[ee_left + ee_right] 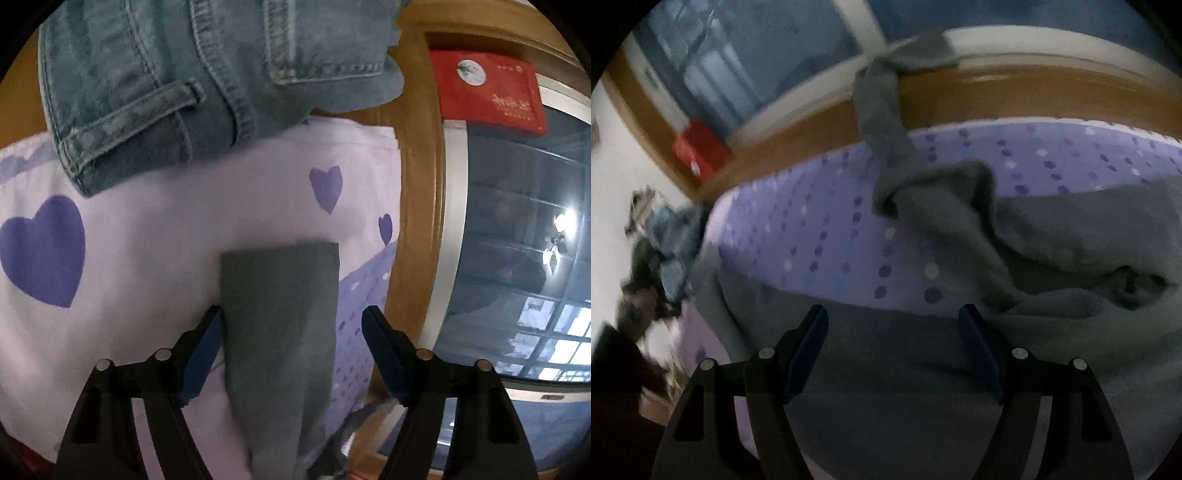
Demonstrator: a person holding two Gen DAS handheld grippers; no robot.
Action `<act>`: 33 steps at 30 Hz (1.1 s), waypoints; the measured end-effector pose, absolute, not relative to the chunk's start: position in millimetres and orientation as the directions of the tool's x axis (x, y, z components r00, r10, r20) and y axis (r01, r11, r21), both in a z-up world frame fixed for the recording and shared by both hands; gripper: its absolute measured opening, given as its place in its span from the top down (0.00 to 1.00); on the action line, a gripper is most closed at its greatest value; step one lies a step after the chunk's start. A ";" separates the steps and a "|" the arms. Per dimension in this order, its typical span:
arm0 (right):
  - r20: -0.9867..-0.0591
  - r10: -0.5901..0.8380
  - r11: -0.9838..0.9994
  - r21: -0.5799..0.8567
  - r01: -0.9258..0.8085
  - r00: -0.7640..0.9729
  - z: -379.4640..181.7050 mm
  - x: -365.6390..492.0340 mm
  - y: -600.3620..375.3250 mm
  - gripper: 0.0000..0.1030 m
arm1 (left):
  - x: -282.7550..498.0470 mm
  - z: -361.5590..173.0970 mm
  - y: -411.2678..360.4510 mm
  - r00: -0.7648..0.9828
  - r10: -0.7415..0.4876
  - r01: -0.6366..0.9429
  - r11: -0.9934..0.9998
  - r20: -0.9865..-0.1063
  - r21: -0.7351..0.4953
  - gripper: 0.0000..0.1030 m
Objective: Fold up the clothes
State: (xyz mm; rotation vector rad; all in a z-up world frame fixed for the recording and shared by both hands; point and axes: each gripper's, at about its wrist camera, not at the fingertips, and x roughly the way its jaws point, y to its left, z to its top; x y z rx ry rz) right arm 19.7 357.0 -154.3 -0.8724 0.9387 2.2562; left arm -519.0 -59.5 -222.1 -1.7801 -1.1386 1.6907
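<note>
A flat strip of a grey garment (280,295) lies on the heart-print sheet (147,240), running between the jaws of my left gripper (291,312). The left finger (207,343) sits against the strip's edge and the right finger (384,350) stands clear of it, so this gripper is open. In the right wrist view the same grey garment (1071,236) lies rumpled on the dotted purple sheet (812,221), with one long part (882,110) draped up onto the wooden sill (997,96). My right gripper (893,310) hovers open over the garment's near edge.
Blue denim jeans (166,74) lie beyond the grey strip. A red box (487,92) stands on the wooden sill (417,184) by the window (517,258). A heap of other clothes (665,240) shows blurred at the left of the right wrist view.
</note>
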 end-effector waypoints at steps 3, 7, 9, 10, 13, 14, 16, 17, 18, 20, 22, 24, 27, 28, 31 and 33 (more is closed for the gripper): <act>-0.696 0.315 -0.511 0.448 -0.733 -0.645 -149.1 62.5 364.1 0.28 | -525.2 -224.2 -53.0 -0.049 0.767 0.271 -0.606 -0.640 -0.748 0.82; -0.717 0.468 -0.247 0.456 -0.855 -0.518 -156.9 149.0 369.2 0.32 | -525.3 -225.4 -53.4 -0.032 0.788 0.298 -0.579 -0.614 -0.759 0.91; -0.730 0.565 -0.036 0.444 -0.895 -0.384 -160.0 210.3 363.2 0.33 | -522.8 -220.1 -58.9 -0.052 0.795 0.299 -0.565 -0.605 -0.769 0.94; -0.731 0.609 0.082 0.442 -0.893 -0.306 -160.8 244.8 357.5 0.33 | -521.6 -216.8 -61.5 -0.059 0.798 0.294 -0.560 -0.600 -0.774 0.96; -0.730 0.676 0.342 0.435 -0.833 -0.104 -158.9 327.9 343.2 0.32 | -517.5 -199.1 -71.4 -0.089 0.811 0.268 -0.539 -0.578 -0.798 0.97; -0.724 0.686 0.376 0.445 -0.813 -0.079 -158.5 346.4 342.5 0.31 | -516.7 -193.0 -74.8 -0.102 0.815 0.263 -0.532 -0.571 -0.805 0.97; -0.710 0.703 0.426 0.469 -0.773 -0.043 -158.1 380.9 343.0 0.28 | -512.0 -181.5 -82.9 -0.128 0.820 0.268 -0.513 -0.558 -0.815 0.97; -0.705 0.707 0.429 0.487 -0.761 -0.054 -159.3 388.5 347.8 0.28 | -507.2 -173.8 -87.7 -0.141 0.823 0.271 -0.503 -0.551 -0.821 0.97; -0.701 0.709 0.423 0.505 -0.752 -0.072 -161.2 391.1 353.0 0.28 | -501.9 -165.1 -91.9 -0.155 0.825 0.267 -0.495 -0.544 -0.827 0.97; -0.699 0.707 0.410 0.529 -0.743 -0.107 -165.3 391.9 363.1 0.28 | -491.8 -148.9 -99.7 -0.186 0.825 0.252 -0.485 -0.533 -0.838 0.97; -0.717 0.685 0.412 0.526 -0.744 -0.127 -174.5 388.7 374.1 0.28 | -481.9 -133.4 -107.8 -0.218 0.825 0.237 -0.473 -0.521 -0.848 0.98; -0.738 0.658 0.425 0.529 -0.735 -0.151 -185.8 390.1 381.0 0.33 | -472.8 -121.1 -118.0 -0.255 0.818 0.238 -0.464 -0.516 -0.853 0.97; -0.748 0.646 0.452 0.538 -0.711 -0.155 -193.1 401.1 385.7 0.48 | -465.8 -112.6 -128.6 -0.291 0.806 0.262 -0.451 -0.515 -0.853 0.98; -0.747 0.648 0.462 0.539 -0.704 -0.148 -193.2 405.4 387.1 0.61 | -463.7 -110.4 -131.6 -0.301 0.803 0.266 -0.448 -0.515 -0.854 0.98; -0.741 0.640 0.457 0.581 -0.674 -0.204 -194.1 418.0 393.1 0.92 | -456.1 -103.1 -141.7 -0.342 0.786 0.276 -0.440 -0.516 -0.854 0.98; -0.729 0.651 0.444 0.593 -0.672 -0.213 -187.5 423.2 392.4 0.94 | -450.7 -98.9 -148.0 -0.362 0.775 0.287 -0.436 -0.518 -0.853 0.98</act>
